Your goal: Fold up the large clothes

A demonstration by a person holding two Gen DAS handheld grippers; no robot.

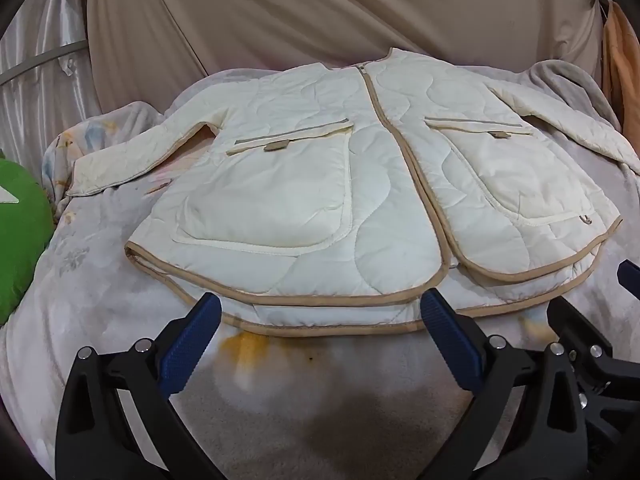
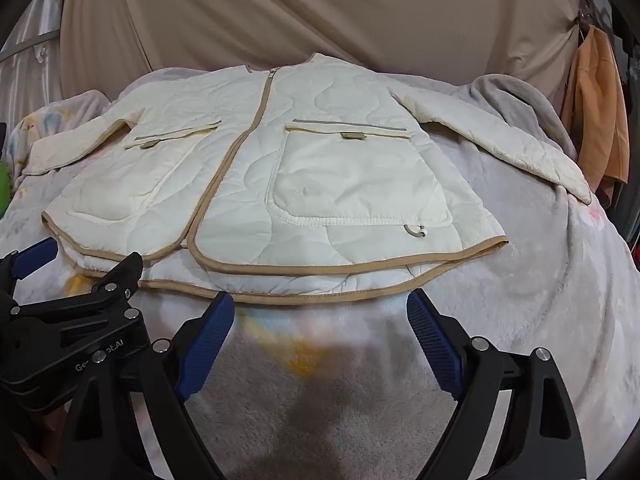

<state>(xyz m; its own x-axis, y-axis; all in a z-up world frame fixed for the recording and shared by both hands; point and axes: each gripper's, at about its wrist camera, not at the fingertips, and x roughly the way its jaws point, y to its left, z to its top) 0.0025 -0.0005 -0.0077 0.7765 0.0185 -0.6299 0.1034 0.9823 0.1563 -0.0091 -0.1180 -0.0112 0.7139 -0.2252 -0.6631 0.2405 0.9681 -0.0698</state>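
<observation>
On the blanket [image 1: 100,280], quilted jacket [image 1: 360,184] spread flat, left claw [image 1: 320,312] and right claw [image 2: 320,312] both apart.

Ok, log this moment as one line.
jacket spread flat, zipped | blanket beneath | left tool open, empty, near hem | right tool open, empty | fold not begun

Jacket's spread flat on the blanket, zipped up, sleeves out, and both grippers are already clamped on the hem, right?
Not clamped. In both wrist views the left gripper and right gripper are open, just short of the hem, holding nothing. The jacket does lie flat on the blanket, zipped, sleeves out.
</observation>
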